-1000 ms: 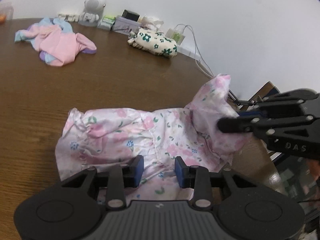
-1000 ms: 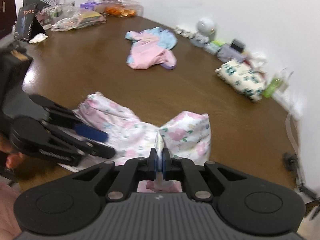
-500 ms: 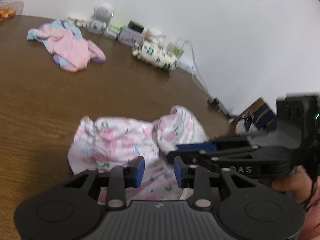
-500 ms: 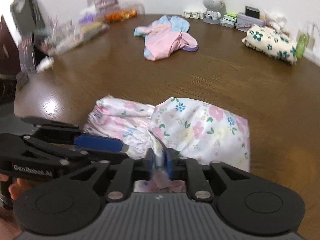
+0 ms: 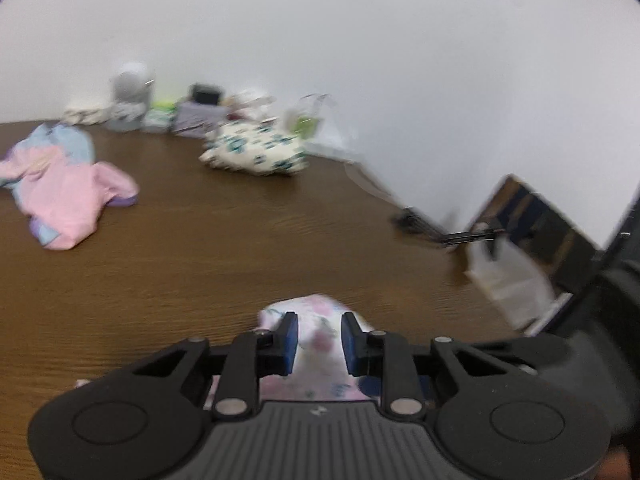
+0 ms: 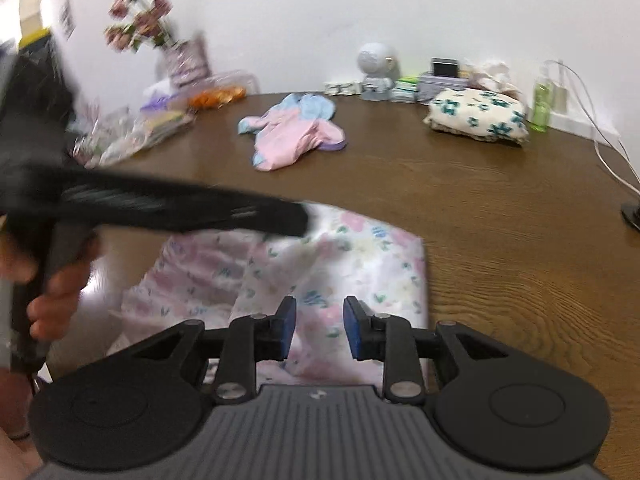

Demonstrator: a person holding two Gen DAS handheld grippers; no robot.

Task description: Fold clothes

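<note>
A pink floral garment lies folded over on the brown table, right in front of both grippers. My right gripper is open just above its near edge, with nothing between the blue pads. My left gripper is open too, and only a small hump of the floral garment shows past its fingers. In the right wrist view the left gripper appears as a blurred black bar over the cloth's far left part, held by a hand.
A crumpled pink and blue garment lies mid-table. A folded white cloth with teal flowers sits by the wall among small items, a green bottle and cables. Flowers and plastic bags crowd the far left.
My right gripper has opened and let go of the floral cloth, which now lies folded on the table. The left gripper has swung up and away, so less cloth shows under it.
</note>
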